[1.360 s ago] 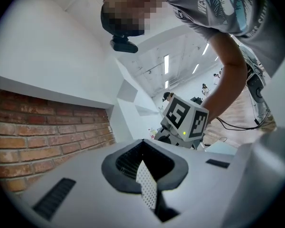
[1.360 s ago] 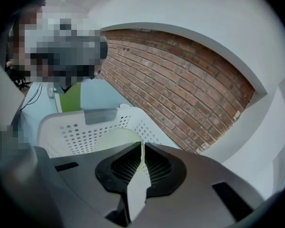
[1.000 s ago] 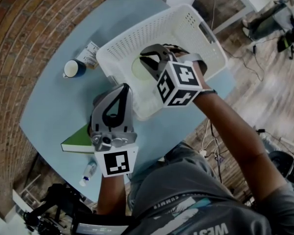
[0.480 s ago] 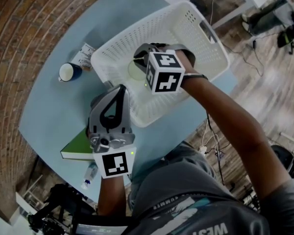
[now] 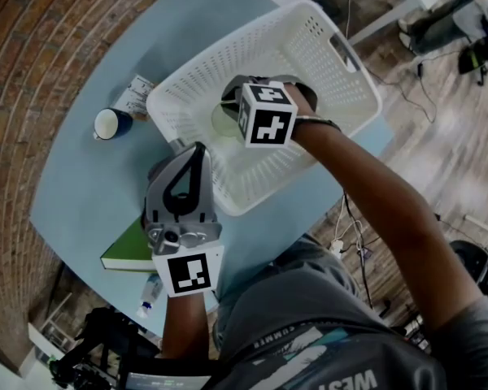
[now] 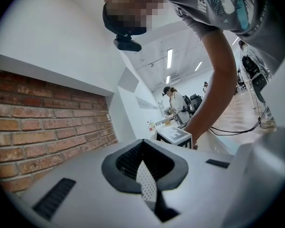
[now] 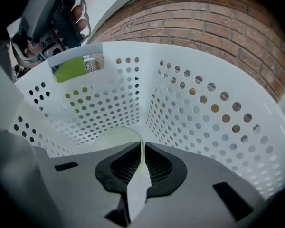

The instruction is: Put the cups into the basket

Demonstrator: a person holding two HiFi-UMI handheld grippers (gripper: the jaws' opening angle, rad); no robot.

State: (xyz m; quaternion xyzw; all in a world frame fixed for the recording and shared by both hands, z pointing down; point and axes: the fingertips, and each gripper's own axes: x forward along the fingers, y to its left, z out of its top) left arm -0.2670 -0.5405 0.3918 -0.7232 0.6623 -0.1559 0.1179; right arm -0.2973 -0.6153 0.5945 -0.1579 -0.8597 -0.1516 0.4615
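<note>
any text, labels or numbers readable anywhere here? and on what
"WEST": upside down on the person's grey printed T-shirt.
"SUMM": smaller line on that shirt, ending unclear.
Small white packet beside the dark blue cup: print too small to read.
Black-and-white marker cubes: patterns only, no words.

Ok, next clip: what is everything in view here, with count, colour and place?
table: 1, light blue, under everything
basket: 1, white perforated, on the table's far side
cup: 1, pale green, inside the basket
mug: 1, dark blue, on the table left of the basket
carton: 1, white printed, beside the mug
book: 1, green, at the table's near edge
bottle: 1, clear, by the book
left tool: 1, grey, shut and empty, beside the basket
right tool: 1, grey, inside the basket, shut on the cup's rim
</note>
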